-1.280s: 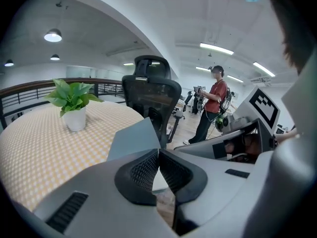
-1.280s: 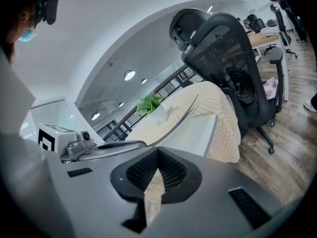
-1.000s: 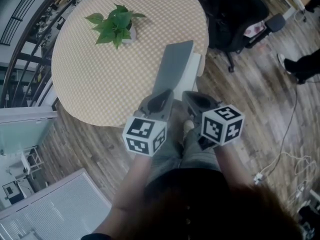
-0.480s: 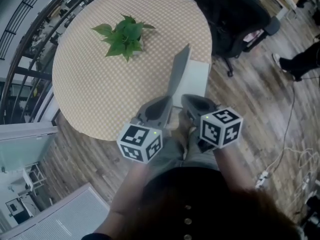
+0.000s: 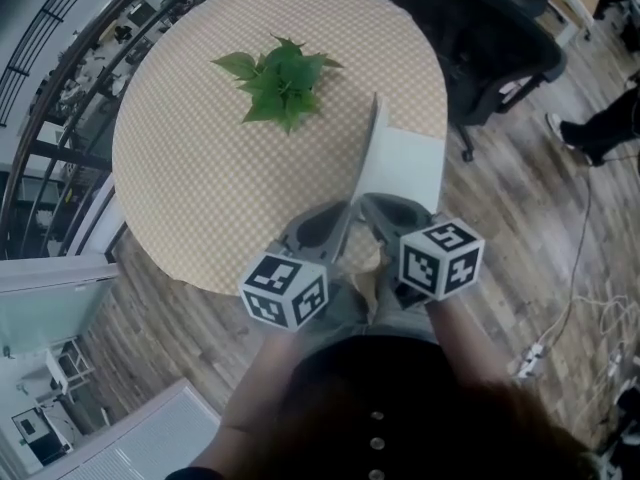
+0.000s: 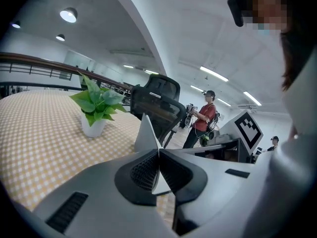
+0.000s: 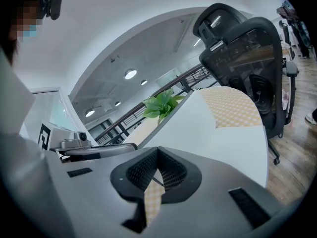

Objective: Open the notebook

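Note:
The notebook lies at the near right edge of the round table, its white page (image 5: 408, 166) bared. Its grey cover (image 5: 364, 158) stands nearly upright, edge-on in the head view. My left gripper (image 5: 343, 213) is shut on the cover's near corner; in the left gripper view the cover (image 6: 146, 134) rises as a pale triangle out of the closed left gripper (image 6: 158, 156). My right gripper (image 5: 376, 211) is shut on the near edge of the pages, and in the right gripper view the white page (image 7: 208, 128) stretches away from the right gripper (image 7: 157, 165).
A potted green plant (image 5: 283, 80) stands mid-table on the checked cloth (image 5: 200, 178). A black office chair (image 5: 485, 28) sits beyond the table's right side. A railing (image 5: 40, 98) runs along the left. A person in red (image 6: 202, 118) stands far off.
The cover has swung up from a leaning broad grey face to nearly upright and edge-on, baring more white page. Both grippers have moved forward over the table's edge.

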Demonstrator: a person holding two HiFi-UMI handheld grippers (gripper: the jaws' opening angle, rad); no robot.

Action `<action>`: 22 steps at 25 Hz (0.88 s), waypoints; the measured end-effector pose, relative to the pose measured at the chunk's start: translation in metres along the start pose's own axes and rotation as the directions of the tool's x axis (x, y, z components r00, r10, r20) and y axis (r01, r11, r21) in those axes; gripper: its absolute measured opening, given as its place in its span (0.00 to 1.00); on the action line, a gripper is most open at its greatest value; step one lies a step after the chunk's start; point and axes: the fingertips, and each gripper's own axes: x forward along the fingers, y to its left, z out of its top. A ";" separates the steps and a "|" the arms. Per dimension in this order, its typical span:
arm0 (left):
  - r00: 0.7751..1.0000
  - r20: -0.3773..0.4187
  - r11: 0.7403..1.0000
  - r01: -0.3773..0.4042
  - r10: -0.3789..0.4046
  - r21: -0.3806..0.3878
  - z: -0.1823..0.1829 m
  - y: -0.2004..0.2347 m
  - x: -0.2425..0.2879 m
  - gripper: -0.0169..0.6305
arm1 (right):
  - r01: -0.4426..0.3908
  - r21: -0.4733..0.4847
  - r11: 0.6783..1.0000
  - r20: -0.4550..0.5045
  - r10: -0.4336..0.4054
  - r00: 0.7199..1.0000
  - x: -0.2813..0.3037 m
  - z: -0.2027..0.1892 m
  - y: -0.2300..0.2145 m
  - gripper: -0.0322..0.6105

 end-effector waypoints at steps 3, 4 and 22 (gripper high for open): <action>1.000 -0.004 1.000 0.014 -0.014 -0.020 -0.001 0.006 -0.005 0.05 | 0.005 0.001 1.000 0.000 -0.005 1.000 0.010 0.000 0.007 0.07; 1.000 -0.005 1.000 0.016 -0.017 -0.027 -0.001 0.009 -0.005 0.05 | 0.007 0.002 1.000 -0.002 -0.007 1.000 0.013 -0.001 0.008 0.07; 0.997 -0.061 0.991 0.032 -0.040 -0.129 -0.031 0.064 -0.031 0.05 | 0.043 0.033 0.999 -0.043 -0.041 0.998 0.061 -0.025 0.027 0.07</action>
